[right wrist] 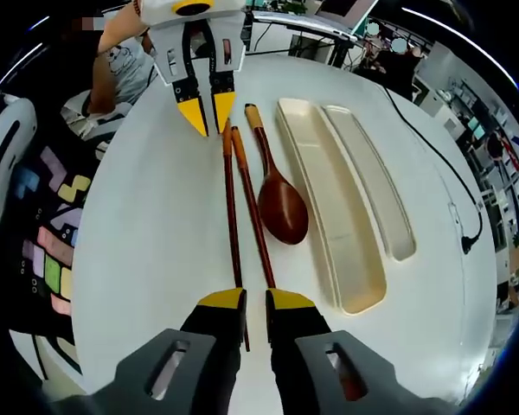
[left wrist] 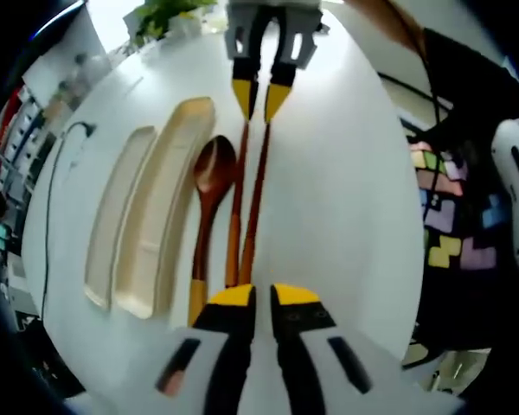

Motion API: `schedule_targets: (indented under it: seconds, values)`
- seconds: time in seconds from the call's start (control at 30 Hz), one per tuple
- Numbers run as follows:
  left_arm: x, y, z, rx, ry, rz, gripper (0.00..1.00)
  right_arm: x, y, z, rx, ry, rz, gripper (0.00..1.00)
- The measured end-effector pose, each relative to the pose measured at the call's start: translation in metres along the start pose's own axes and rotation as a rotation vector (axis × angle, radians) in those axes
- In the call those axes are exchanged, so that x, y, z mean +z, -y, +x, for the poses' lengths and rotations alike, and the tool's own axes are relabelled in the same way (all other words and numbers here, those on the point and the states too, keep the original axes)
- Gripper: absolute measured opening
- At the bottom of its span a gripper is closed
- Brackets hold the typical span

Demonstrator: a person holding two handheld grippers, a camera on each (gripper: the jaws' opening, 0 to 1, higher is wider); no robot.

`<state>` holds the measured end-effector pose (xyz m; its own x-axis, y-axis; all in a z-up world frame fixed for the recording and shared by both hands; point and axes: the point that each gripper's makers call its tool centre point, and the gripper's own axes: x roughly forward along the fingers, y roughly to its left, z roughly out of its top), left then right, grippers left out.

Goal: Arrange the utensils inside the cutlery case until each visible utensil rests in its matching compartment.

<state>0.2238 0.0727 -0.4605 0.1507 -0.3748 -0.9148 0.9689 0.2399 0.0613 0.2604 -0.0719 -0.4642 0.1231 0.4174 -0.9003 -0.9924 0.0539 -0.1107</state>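
The left claw [left wrist: 263, 296] sat low over the white table [left wrist: 346, 216], its yellow-tipped jaws nearly together around the near ends of the two wooden chopsticks [left wrist: 246, 207]; whether they actually pinched the sticks could not be told. Opposite it, at the far ends of the same sticks, the right claw [left wrist: 260, 95] pointed down with its jaws close together, its grip equally unclear. In the right gripper view the right claw [right wrist: 256, 300] stood at the chopsticks' [right wrist: 246, 207] thin ends and the left claw [right wrist: 206, 111] at the far ends. Just beside the sticks, to the left of the left claw, lay the wooden spoon [left wrist: 209, 194], bowl away from that claw. Beyond the spoon lay the two cream case halves [left wrist: 147, 216], side by side and touching.
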Motion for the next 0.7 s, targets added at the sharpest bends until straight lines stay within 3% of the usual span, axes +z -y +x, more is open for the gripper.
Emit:
schedule_targets:
  seconds: [0.17, 0.37, 0.5, 0.7]
  values:
    - [0.006, -0.002, -0.005, 0.008, 0.035, -0.010, 0.09, 0.001, -0.001, 0.000, 0.004, 0.004, -0.004, 0.09]
    - [-0.001, -0.006, 0.000, 0.021, 0.004, 0.007, 0.11, 0.002, -0.004, 0.001, 0.013, 0.009, -0.006, 0.09]
    - [0.000, -0.009, -0.002, 0.032, 0.017, 0.008, 0.16, 0.004, -0.006, 0.000, 0.019, 0.020, -0.008, 0.11]
    - [-0.012, -0.010, 0.000, 0.037, -0.016, 0.018, 0.23, 0.008, -0.012, -0.001, 0.030, 0.043, -0.006, 0.13]
